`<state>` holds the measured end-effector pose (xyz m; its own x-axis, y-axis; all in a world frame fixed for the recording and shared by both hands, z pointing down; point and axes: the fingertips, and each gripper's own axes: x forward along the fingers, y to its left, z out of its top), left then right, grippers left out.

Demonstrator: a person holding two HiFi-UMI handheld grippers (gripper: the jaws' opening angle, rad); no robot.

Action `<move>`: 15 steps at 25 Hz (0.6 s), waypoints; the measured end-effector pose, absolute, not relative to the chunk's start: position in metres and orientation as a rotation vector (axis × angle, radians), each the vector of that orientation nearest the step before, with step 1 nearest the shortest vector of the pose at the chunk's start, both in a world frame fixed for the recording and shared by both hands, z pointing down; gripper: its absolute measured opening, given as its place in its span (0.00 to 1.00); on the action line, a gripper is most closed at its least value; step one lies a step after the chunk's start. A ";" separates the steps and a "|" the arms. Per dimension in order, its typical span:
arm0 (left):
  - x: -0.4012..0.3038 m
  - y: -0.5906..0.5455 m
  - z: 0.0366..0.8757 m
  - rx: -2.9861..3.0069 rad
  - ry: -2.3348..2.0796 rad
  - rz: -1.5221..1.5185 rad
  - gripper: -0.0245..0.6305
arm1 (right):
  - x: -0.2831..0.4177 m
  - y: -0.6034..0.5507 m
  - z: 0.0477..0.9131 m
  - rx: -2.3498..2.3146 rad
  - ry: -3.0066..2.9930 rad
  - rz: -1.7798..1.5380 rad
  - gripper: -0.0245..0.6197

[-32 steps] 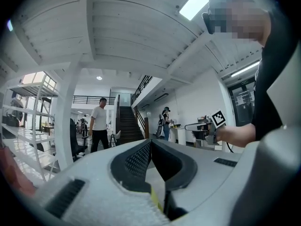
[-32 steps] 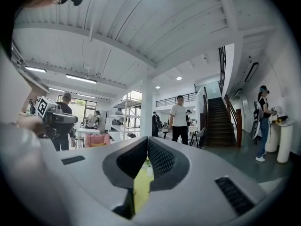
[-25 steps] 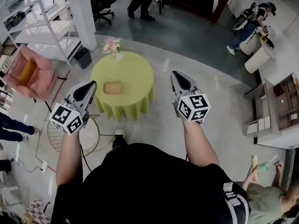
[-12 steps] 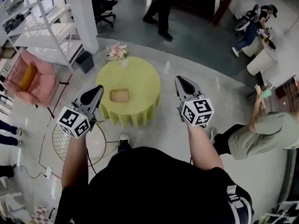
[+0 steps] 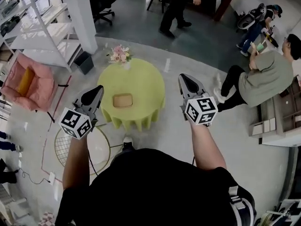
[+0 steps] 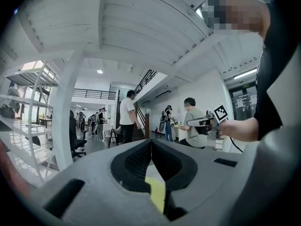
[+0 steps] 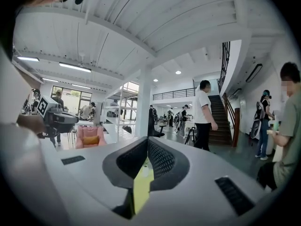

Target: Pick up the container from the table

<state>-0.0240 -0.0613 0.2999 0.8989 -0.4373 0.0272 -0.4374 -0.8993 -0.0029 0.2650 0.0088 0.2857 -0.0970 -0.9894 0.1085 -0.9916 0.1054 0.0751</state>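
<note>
- Ahead of the person, on a round desk (image 5: 141, 76) draped in yellow-green cloth, we find the container (image 5: 122, 100). It is a shallow tan rectangular tray lying flat, nearer the desk's near edge than its far one.
- At the far edge of the desk stands a small bunch of pink flowers (image 5: 119, 54).
- We record the left tool (image 5: 96, 89) held out at the desk's left edge as the head view shows it, pointing forward. Its own view shows the jaws brought together at the tips, with nothing clamped between them.
- We record the right tool (image 5: 184, 78) held out to the right of the desk, over bare floor. Its jaws are likewise closed tip to tip and grip nothing.
- The container lies between the two tools in the head view, apart from both; neither tool touches it.
- To the left we note a pink armchair (image 5: 26, 81) beside white shelving (image 5: 42, 32), and a round wire stand (image 5: 63, 147) below the left tool.
- One person walks beyond the desk; another crouches at the right.
</note>
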 end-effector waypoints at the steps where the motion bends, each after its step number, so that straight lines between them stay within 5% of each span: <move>1: -0.023 -0.069 0.301 3.054 -0.706 0.047 0.06 | 0.266 0.003 0.287 2.019 -2.229 0.029 0.05; 15: -0.025 -0.171 0.305 3.041 -0.666 0.016 0.06 | 0.264 -0.087 0.285 2.026 -2.178 0.028 0.05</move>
<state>-0.0252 -0.1714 0.3052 0.9083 -0.4179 0.0159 -0.4182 -0.9080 0.0259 0.2636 -0.0872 0.2850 -0.0647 -0.9888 0.1346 -0.9919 0.0784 0.0995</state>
